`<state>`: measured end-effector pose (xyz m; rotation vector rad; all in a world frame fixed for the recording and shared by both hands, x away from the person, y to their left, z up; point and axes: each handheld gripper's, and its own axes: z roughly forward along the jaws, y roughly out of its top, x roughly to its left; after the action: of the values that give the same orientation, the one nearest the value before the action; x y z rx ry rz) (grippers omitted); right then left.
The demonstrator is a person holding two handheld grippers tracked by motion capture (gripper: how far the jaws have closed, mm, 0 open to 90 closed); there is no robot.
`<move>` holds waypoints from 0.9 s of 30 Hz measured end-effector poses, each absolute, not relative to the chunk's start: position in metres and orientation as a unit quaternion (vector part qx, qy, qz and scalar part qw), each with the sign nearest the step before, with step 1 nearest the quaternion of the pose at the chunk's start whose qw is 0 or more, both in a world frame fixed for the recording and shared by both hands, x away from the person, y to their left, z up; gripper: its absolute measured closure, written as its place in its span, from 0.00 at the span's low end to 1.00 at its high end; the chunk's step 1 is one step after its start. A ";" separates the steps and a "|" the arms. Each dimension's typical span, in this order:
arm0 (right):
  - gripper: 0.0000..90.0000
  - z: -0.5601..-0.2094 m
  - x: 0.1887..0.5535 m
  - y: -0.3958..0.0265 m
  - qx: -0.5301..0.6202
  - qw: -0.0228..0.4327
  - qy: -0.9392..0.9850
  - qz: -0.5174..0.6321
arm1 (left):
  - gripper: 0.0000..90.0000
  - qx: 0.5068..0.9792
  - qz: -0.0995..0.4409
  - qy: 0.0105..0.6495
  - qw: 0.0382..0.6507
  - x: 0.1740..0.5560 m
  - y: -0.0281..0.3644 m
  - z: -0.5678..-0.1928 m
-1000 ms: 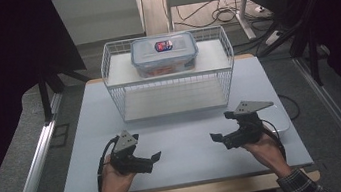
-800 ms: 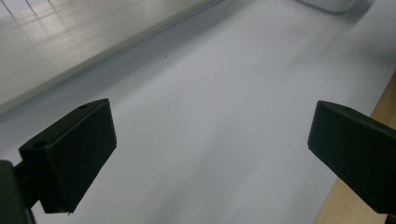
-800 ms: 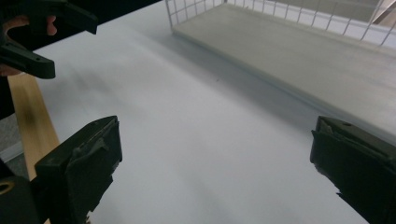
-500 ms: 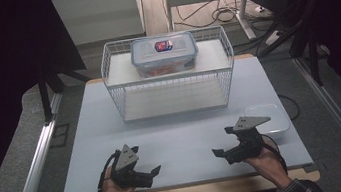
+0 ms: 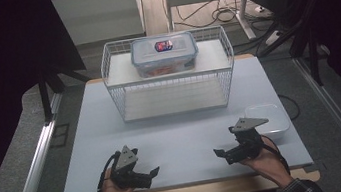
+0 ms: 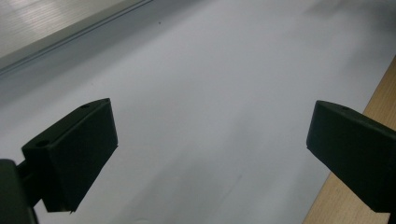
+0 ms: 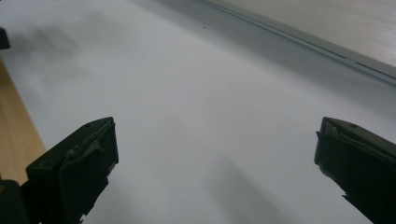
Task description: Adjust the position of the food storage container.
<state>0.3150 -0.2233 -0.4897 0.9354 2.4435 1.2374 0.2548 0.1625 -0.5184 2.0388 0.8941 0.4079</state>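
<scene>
My jaws stand spread and empty on both the left gripper and right gripper, low over the near bench. The white dish sits just beyond the right gripper; I judge reaching it comes next.

My left gripper sits at the table's near edge on the left, my right gripper level with it on the right. A dish lies just behind my right hand. At the far side stands a rack, with a box on its top shelf.
</scene>
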 end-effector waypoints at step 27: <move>1.00 -0.455 0.352 -0.338 0.461 0.241 0.768 0.373 | 0.03 0.817 0.165 0.358 0.420 0.257 0.161 -0.519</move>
<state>0.3524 -0.3379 -0.4554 1.2608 2.1016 1.0211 0.2566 0.1613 -0.5191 2.0488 0.8971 0.4140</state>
